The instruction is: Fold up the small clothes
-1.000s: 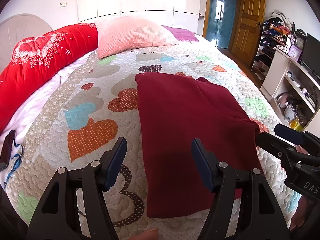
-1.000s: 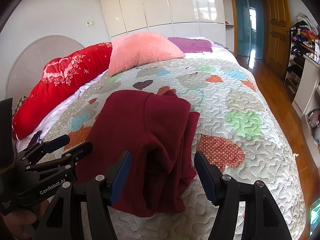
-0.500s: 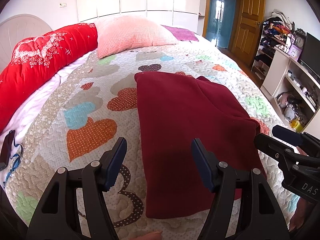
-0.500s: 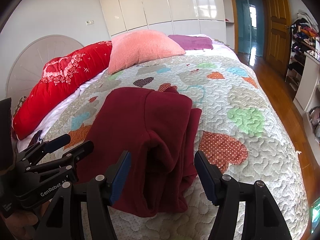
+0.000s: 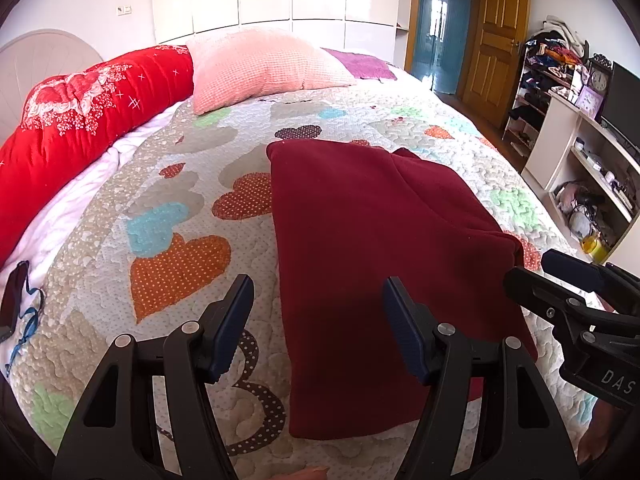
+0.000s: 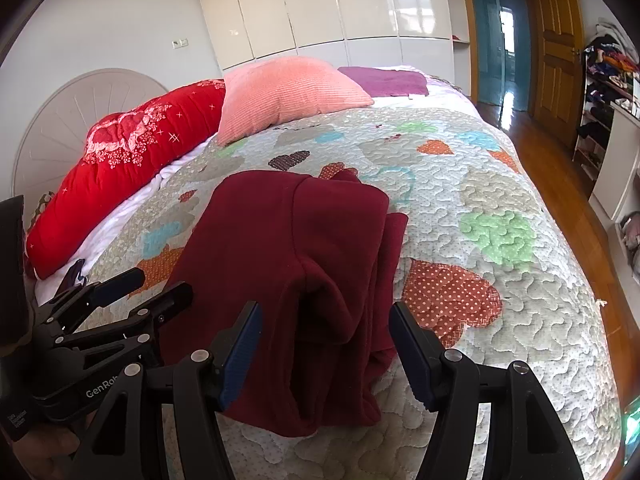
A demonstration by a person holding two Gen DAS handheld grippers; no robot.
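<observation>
Now the folded dark red fleece garment [image 5: 384, 264] lies flat on the heart-patterned quilted bedspread [image 5: 160, 248], near the bed's foot edge. Seen from the left wrist, the left gripper [image 5: 318, 322] hangs with its jaws spread wide and empty, the garment's left border running between them towards 12 o'clock. From the right wrist, the right gripper [image 6: 324, 350] is likewise wide and holds nothing, framing the garment's bunched right side [image 6: 320, 280]. A pink ribbed square pillow [image 6: 288, 96] sits at 12 o'clock beyond the garment, with a long red floral bolster [image 6: 120, 176] at 10 o'clock.
</observation>
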